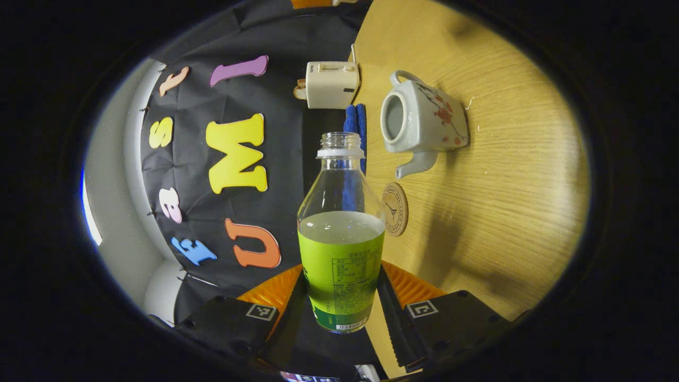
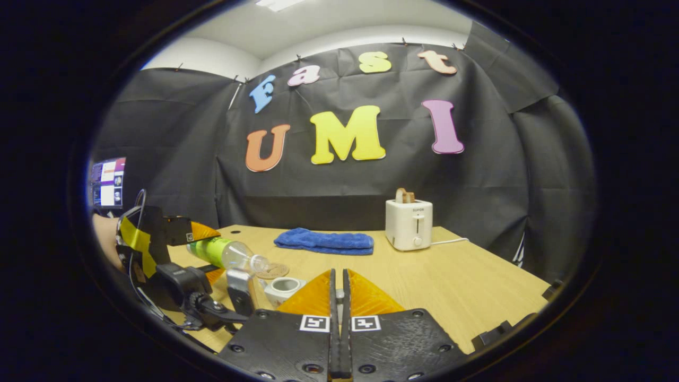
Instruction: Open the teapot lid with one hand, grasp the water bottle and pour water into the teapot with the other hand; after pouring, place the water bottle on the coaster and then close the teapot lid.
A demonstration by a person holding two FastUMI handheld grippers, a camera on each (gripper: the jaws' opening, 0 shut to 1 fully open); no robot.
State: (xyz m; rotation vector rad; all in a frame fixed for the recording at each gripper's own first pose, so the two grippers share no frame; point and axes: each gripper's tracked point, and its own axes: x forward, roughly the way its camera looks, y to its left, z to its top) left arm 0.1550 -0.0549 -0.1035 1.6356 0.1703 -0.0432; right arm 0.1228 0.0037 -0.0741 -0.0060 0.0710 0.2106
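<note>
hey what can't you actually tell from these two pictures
- Teapot lid: right gripper looks closed; whether it pinches the lid is hidden.
- Teapot body, right gripper view: hidden behind that gripper.
- Water bottle label: too small.
- Water inside the teapot: opening too dim.

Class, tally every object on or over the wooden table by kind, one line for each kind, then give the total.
Teapot: 1
Water bottle: 1
Coaster: 1
Blue towel: 1
Toaster: 1
Total: 5
</note>
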